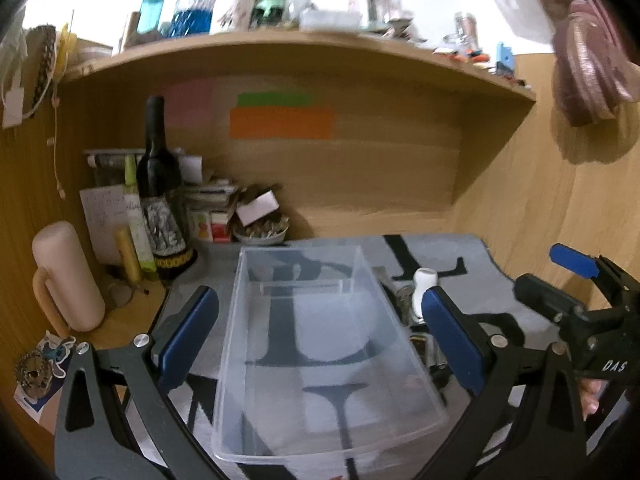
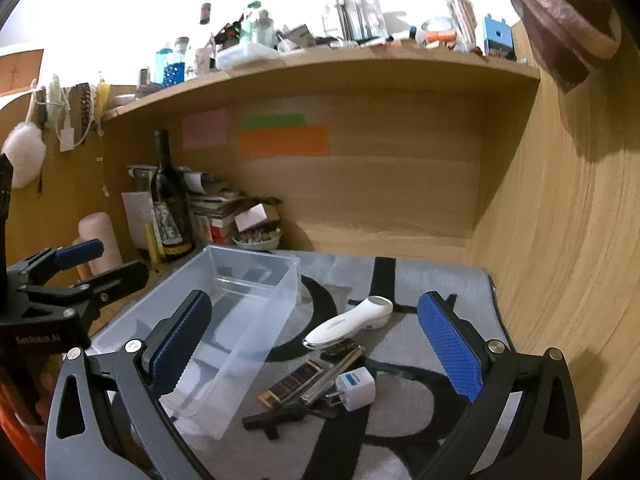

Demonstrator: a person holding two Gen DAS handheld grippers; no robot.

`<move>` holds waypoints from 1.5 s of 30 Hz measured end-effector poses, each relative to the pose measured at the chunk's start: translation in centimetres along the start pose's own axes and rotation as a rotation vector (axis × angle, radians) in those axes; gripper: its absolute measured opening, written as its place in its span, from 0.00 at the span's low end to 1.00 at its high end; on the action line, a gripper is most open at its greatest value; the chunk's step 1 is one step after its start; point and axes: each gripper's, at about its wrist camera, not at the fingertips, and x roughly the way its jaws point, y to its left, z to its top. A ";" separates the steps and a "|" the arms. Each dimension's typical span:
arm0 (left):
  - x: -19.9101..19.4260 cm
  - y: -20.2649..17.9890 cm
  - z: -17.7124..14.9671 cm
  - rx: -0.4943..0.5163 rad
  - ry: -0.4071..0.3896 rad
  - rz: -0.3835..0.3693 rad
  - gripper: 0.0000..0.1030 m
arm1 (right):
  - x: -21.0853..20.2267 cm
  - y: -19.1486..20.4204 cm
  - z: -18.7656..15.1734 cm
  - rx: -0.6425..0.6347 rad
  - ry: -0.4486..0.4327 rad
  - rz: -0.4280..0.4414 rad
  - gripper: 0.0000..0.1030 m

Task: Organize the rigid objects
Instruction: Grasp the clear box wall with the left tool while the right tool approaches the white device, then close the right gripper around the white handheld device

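Observation:
A clear plastic bin stands empty on the grey mat, lying between the fingers of my left gripper. The blue pads flank its long walls with small gaps, so this gripper is open. To the bin's right lies a cluster of small objects: a white handheld device, a white plug adapter, a dark bar, a metal strip and a black T-shaped piece. My right gripper hovers wide open over this cluster, holding nothing. It also shows as the right gripper at the left wrist view's edge.
The grey mat with black letters covers the desk. A dark wine bottle, a pink tumbler, a small bowl and stacked papers crowd the back left corner. A wooden wall closes the right side; a cluttered shelf overhangs.

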 end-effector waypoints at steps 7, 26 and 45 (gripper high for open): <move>3.0 2.9 -0.5 -0.022 0.101 0.034 0.73 | 2.4 -1.0 -0.3 0.028 0.058 -0.006 0.92; 10.0 6.9 -1.9 -0.031 0.372 0.032 0.41 | 9.7 -5.3 -0.8 0.089 0.297 -0.008 0.61; 11.2 7.7 -3.6 -0.042 0.465 0.001 0.12 | 19.7 -8.4 -2.2 0.230 0.571 0.032 0.54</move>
